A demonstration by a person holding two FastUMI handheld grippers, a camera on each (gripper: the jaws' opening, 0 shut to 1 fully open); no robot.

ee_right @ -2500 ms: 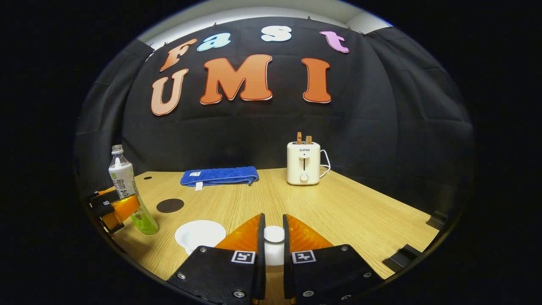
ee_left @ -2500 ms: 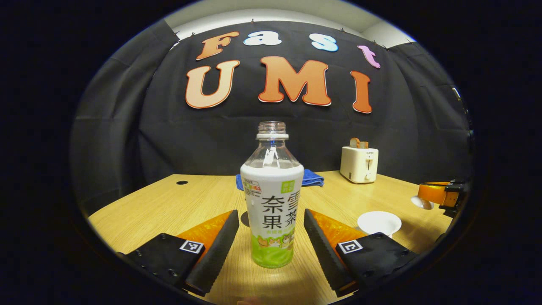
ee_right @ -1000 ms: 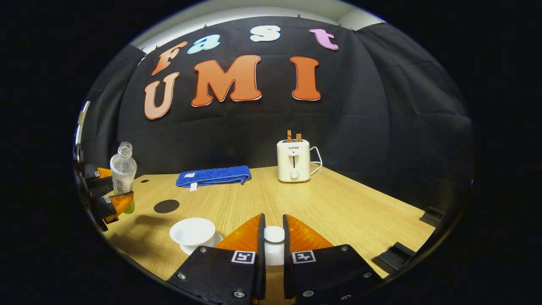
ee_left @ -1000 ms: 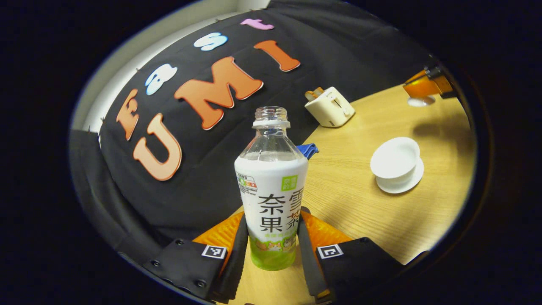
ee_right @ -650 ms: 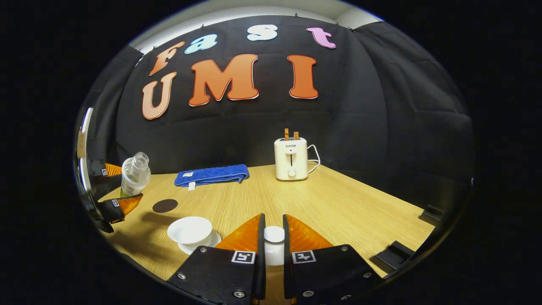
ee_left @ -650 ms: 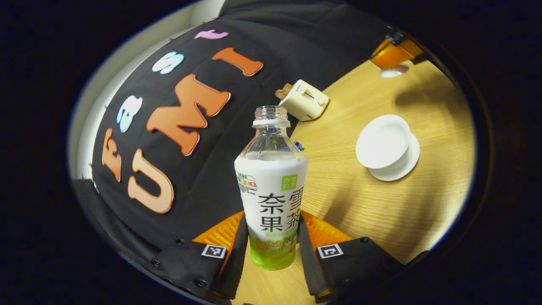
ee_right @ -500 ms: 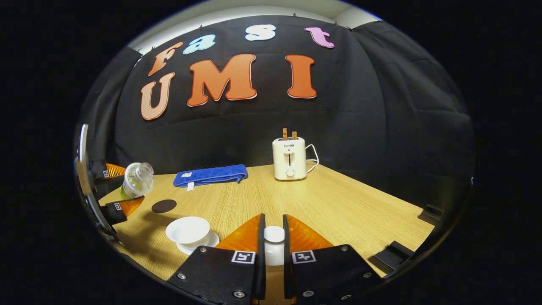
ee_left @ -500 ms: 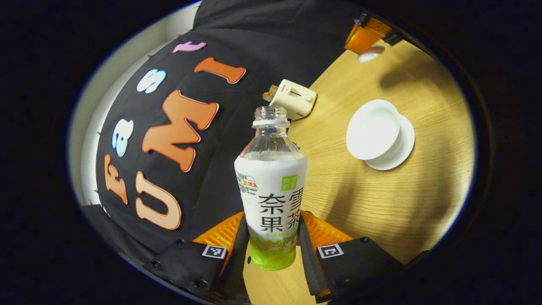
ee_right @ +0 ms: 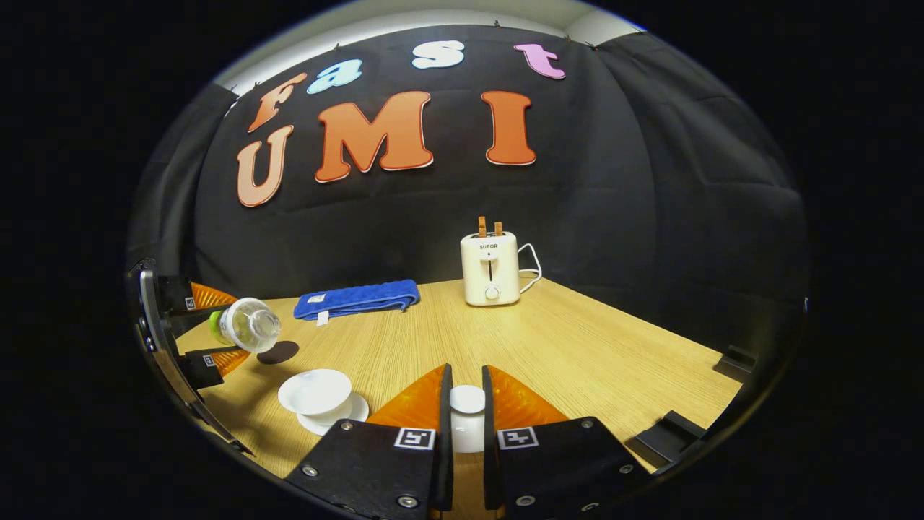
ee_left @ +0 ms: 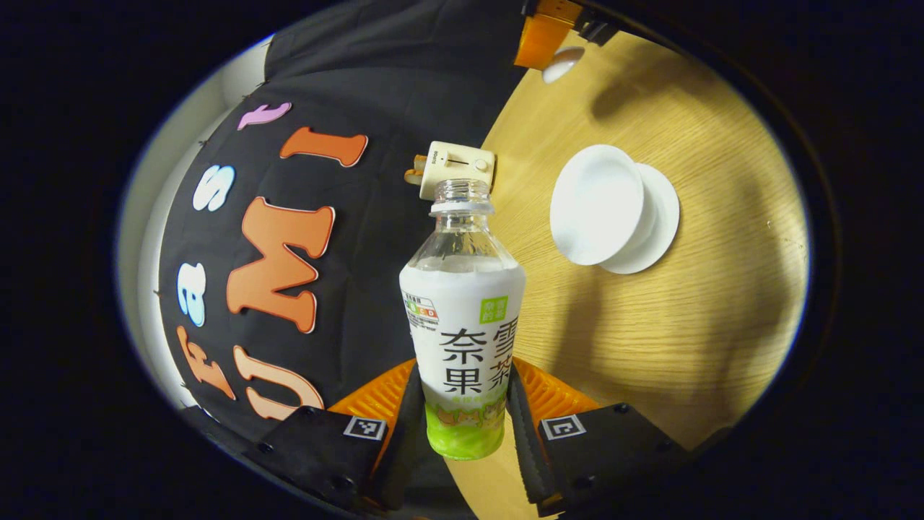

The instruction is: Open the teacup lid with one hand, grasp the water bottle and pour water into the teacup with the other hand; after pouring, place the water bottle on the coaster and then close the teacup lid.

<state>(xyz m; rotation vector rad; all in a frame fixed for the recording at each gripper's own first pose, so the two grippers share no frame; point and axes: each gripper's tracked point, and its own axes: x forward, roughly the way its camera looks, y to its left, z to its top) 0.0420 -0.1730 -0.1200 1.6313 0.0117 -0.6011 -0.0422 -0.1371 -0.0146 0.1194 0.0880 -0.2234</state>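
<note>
My right claw (ee_right: 467, 422) pinches the white lid (ee_right: 467, 399). At far left, my left claw (ee_right: 209, 328) holds the water bottle (ee_right: 245, 325) tipped above the open teacup (ee_right: 315, 392) on the desk (ee_right: 577, 361).

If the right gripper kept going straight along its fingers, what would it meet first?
Probably nothing soon: the right gripper, shut on the white teacup lid, faces bare wooden table, then the cream toaster slightly right of line; depth is uncertain.

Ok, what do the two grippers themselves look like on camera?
Both match: the left gripper and right gripper each have two ribbed translucent orange fingers edged with black serrated pads, mounted on black screwed blocks. Each block carries a small square black-and-white marker.
</note>
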